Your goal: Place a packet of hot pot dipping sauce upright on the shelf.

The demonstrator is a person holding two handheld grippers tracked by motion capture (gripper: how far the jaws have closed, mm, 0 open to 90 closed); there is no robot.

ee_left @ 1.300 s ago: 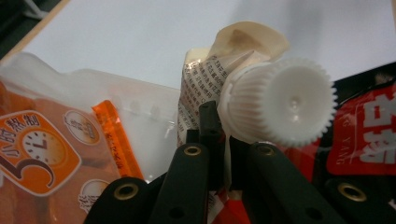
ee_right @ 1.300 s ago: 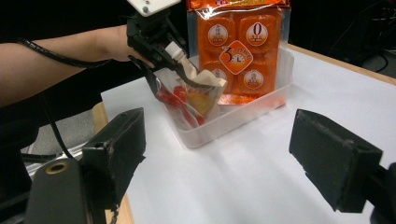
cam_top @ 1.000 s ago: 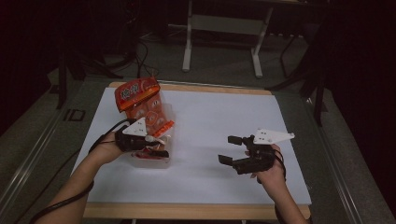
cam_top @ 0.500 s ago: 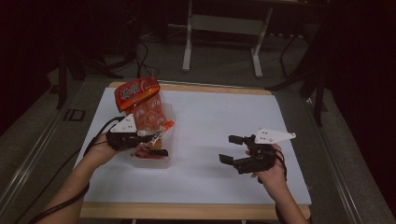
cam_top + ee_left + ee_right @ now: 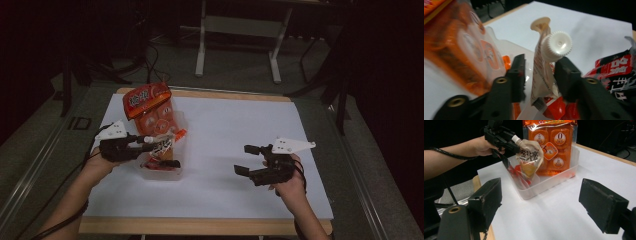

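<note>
The worktop (image 5: 240, 150) is covered in plain white, edged by a pale wood border. A clear, colourless plastic tub (image 5: 554, 178) holds a bright orange bag (image 5: 551, 142) patterned with round white-and-orange labels. The spouted pouch (image 5: 529, 161) is beige with black characters, a yellow-orange picture and a white ribbed cap (image 5: 556, 46). Red and black wrappers with white characters (image 5: 616, 72) lie beside it. Both claws are black, the left (image 5: 162, 150) and the right (image 5: 247, 160), each topped by a light grey plate.

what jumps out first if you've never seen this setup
The bright orange snack bag standing at the far end of the clear plastic tub on the white table. Next, the white-capped spout pouch between the left gripper's jaws, which have just been opening. The right gripper hangs open over bare table.
</note>
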